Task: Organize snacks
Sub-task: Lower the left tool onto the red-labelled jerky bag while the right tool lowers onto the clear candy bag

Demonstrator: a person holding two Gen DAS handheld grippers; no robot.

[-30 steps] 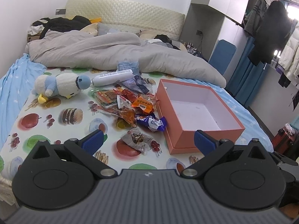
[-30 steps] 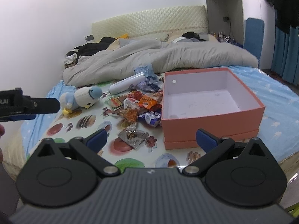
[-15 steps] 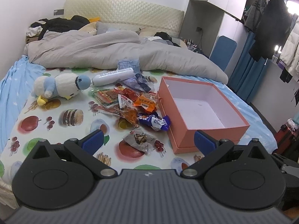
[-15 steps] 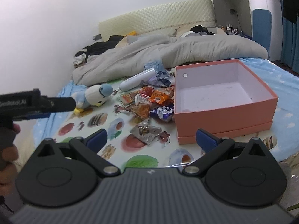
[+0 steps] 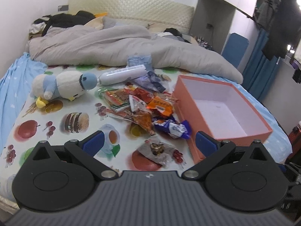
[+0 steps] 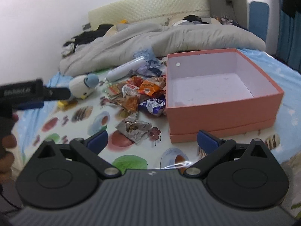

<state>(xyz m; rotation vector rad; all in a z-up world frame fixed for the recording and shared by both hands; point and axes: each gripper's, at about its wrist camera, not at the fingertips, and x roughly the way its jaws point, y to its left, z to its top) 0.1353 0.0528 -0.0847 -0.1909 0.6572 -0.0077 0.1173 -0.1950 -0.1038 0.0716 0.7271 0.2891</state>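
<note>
A heap of crinkled foil and plastic snack packets [image 5: 143,105] lies on a bed's glossy printed cover [image 5: 75,120], patterned with burgers, apples and cherries, just left of an open salmon-pink cardboard box [image 5: 222,111] with a smooth white lining and nothing inside. One clear wrapper holding a dark brown snack [image 5: 157,149] sits apart from the pile, nearest the cameras; a purple-and-white packet [image 5: 173,127] lies just beside the box's near corner, and an orange packet [image 5: 161,106] tops the heap. Behind them lie one white cylindrical tube [image 5: 122,74] and one soft blue-and-white plush penguin [image 5: 62,86], on its side. A rumpled grey duvet [image 5: 112,47] crosses the bed below a quilted cream headboard [image 5: 129,9]. The left gripper [image 5: 148,144] and the right gripper [image 6: 152,141], both black with blue-padded tips, hover above the cover's near edge, jaws spread wide and holding nothing. In the right wrist view a hand [image 6: 6,143] grips the left tool's handle.
</note>
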